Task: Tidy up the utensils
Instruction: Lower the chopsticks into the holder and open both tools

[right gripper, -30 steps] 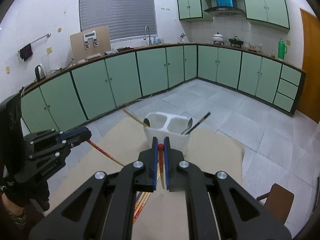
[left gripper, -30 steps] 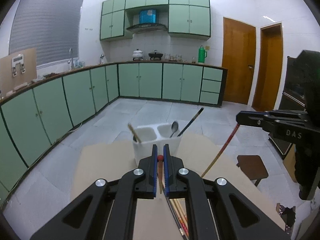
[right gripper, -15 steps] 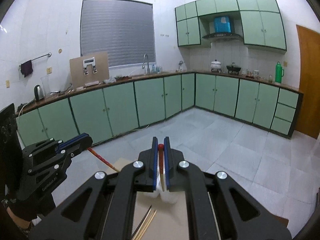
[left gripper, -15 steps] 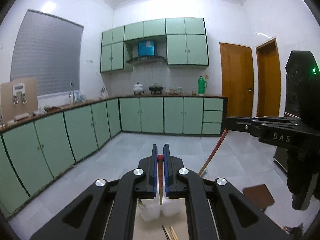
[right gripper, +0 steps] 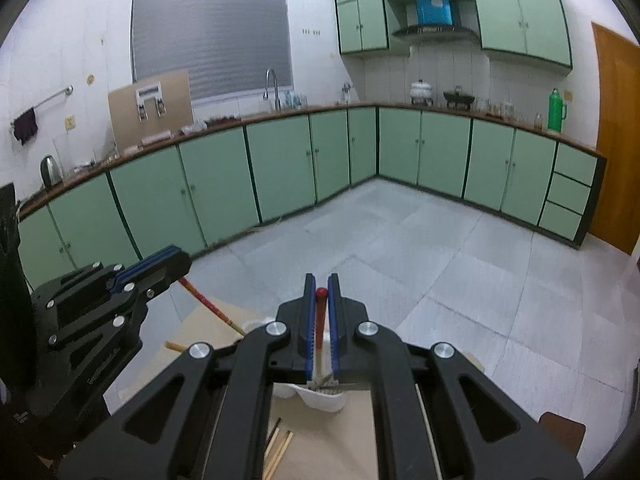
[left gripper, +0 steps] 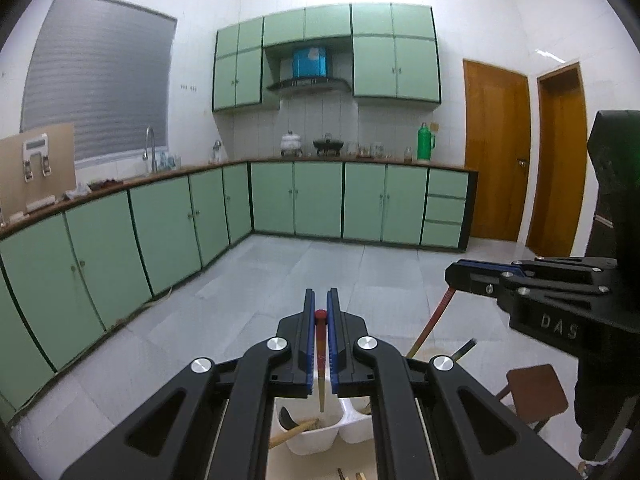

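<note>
Red-tipped chopsticks point(left gripper: 321, 344) upright above white holder point(left gripper: 316, 442)

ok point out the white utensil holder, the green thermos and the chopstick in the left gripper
white utensil holder point(left gripper: 316, 442): left wrist view, front wall
green thermos point(left gripper: 425, 143): left wrist view, body
chopstick point(left gripper: 321, 344): left wrist view, red upper shaft

Two grippers, left point(left gripper: 321, 304) and right point(right gripper: 321, 288), one red-tipped chopstick point(left gripper: 320, 344) clamped in each; below them one white two-compartment holder point(left gripper: 316, 436); three loose chopsticks point(right gripper: 280, 446).
</note>
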Tool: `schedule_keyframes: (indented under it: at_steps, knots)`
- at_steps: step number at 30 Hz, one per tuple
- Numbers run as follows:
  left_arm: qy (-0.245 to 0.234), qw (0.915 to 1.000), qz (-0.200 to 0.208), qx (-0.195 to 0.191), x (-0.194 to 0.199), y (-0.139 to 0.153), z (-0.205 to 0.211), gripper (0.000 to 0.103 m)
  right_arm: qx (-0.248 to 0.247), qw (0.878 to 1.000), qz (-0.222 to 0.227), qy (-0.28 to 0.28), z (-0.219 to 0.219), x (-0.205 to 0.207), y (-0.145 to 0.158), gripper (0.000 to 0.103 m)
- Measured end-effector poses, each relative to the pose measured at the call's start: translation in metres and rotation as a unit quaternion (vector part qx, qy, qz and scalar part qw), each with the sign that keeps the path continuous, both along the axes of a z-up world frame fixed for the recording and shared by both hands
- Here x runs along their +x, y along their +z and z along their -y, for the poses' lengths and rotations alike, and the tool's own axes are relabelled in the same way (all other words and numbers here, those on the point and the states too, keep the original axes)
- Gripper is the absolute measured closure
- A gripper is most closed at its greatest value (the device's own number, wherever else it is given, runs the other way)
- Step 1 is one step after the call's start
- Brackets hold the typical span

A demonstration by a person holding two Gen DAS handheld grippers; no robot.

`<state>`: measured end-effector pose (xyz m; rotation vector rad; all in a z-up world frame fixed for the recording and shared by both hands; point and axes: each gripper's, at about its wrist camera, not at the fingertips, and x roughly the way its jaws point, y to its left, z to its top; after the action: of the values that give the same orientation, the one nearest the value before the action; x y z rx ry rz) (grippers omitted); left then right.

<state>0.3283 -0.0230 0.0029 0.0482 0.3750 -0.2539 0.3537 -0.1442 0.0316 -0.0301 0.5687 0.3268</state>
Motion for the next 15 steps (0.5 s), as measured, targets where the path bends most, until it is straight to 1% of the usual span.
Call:
schedule_keyframes:
  at_steps: [4,5,6,8,10,12,13,14,15]
  knots:
    - [-0.005,0.9993,-0.037,0.010,0.016,-0.022,0.003,0.097,-0.007,0.999,-0.033,0.005,-0.006,0.011,-0.023,0.096]
    - [-0.004,0.9991,-0.042,0.010,0.018,-0.025,0.003,0.097,-0.009,0.999,-0.035,-0.001,-0.006,0.012,-0.026,0.094]
    - [-0.004,0.9988,-0.047,0.008,0.019,-0.029,0.001,0.097,-0.009,0.999,-0.037,-0.004,-0.005,0.012,-0.028,0.090]
    - [-0.004,0.9988,-0.049,0.008,0.016,-0.031,-0.002,0.096,-0.004,0.999,-0.034,-0.010,-0.002,0.008,-0.026,0.075]
    - [-0.003,0.9991,-0.040,0.012,0.011,-0.027,-0.003,0.094,-0.008,0.999,-0.013,-0.028,0.003,-0.001,-0.021,0.072]
    - [-0.001,0.9995,-0.030,0.010,0.001,-0.021,-0.006,0.086,-0.012,0.999,0.011,-0.040,0.007,-0.015,-0.013,0.068]
    - [0.000,0.9997,-0.024,0.008,-0.005,-0.017,-0.008,0.084,-0.012,0.999,0.018,-0.044,0.011,-0.019,-0.011,0.062]
    - [0.001,0.9998,-0.018,0.005,-0.011,-0.014,-0.011,0.079,-0.011,0.998,0.025,-0.050,0.015,-0.027,-0.006,0.056]
    - [0.004,0.9999,-0.010,0.005,-0.021,-0.009,-0.013,0.073,-0.010,0.998,0.029,-0.054,0.019,-0.033,-0.004,0.053]
